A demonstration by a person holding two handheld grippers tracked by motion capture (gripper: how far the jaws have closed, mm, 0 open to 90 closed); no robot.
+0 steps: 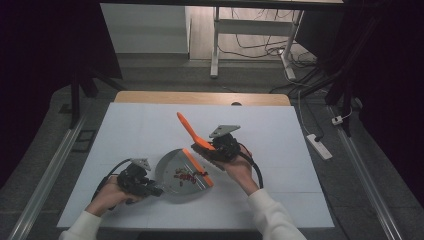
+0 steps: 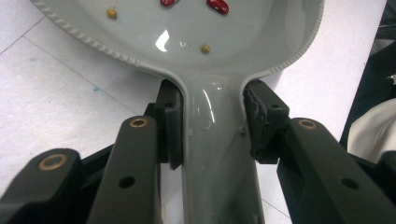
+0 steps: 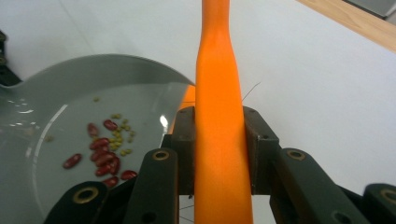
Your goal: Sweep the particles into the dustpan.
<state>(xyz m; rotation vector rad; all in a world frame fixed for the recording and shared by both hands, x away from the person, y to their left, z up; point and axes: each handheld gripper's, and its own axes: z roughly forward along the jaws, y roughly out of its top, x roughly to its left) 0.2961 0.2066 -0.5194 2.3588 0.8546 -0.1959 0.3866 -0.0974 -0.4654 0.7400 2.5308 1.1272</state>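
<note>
Resting flat on the white table, near its front edge and between my two hands, is the grey dustpan; its orange lip faces my right side and its handle points back toward my left. Inside the pan lies a small heap of red beans mixed with tiny yellow grains, gathered toward the lip end, with a few strays farther back near the handle. My left gripper has its two black jaws closed narrow on the dustpan's grey handle, one pad pressed against each side just where the handle widens into the pan. My left hand sits low at the front of the table, the cable trailing behind it. My right gripper is clamped on the orange brush, its pads squeezing the handle from both sides. The brush handle slants up and away toward the far side of the table, and its dark bristle end sits just beside the orange lip of the pan. My right hand comes in from the front right, white sleeve showing. Beyond the white surface a strip of bare wood marks the table's far edge.
</note>
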